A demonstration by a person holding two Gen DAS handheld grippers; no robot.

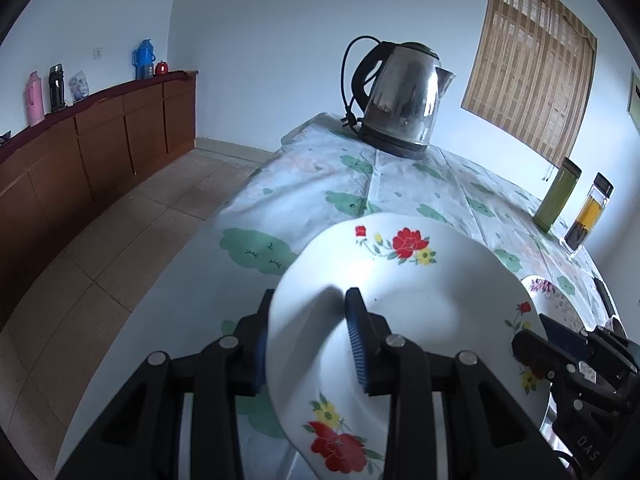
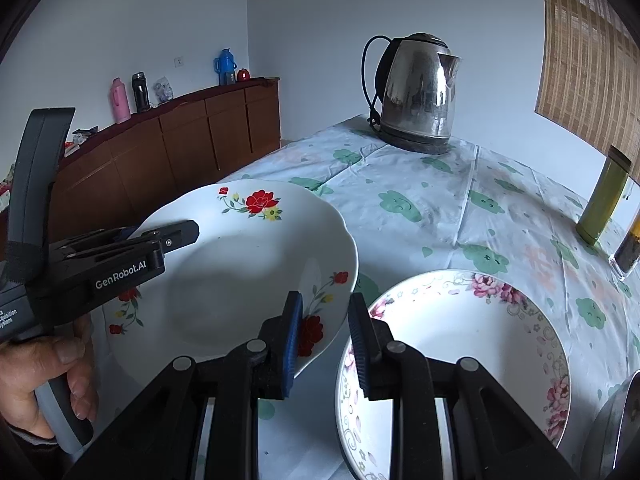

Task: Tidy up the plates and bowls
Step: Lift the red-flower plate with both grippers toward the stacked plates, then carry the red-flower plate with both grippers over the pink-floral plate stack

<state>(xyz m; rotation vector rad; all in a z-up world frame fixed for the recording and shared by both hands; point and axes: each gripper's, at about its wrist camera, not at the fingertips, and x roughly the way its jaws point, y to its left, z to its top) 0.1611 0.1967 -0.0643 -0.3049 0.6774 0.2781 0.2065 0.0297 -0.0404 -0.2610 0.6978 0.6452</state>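
**Left wrist first: red-flower plate up off the table, pink-flower plate waiting to its right**

Left wrist view had the left hand-held gripper (image 1: 310, 340) clamped on the near rim of the red-flower plate (image 1: 420, 292), one blue pad under the rim, the other on top. The plate was tilted, its far edge raised over the table (image 1: 320, 176), and the kettle (image 1: 404, 96) stood well beyond it. Off to the right, low in the view, a sliver of the pink-flower plate (image 1: 548, 292) peeked out from behind the held plate's rim, with the right hand-held gripper (image 1: 560, 344) just beside it.

Right wrist view settled the layout. The right hand-held gripper (image 2: 324, 336) was narrowly parted and held nothing, its fingers pointing into the gap between the two plates. The red-flower plate (image 2: 240, 280) sat up and to its left, gripped at the far-left rim by the left hand-held gripper (image 2: 176, 236). The pink-flower plate (image 2: 460, 340) lay flat on the table (image 2: 440, 200), just right of the empty fingers, its near-left rim closest. So the carried plate had to travel rightward to stack; the right side looked the nearer helper.
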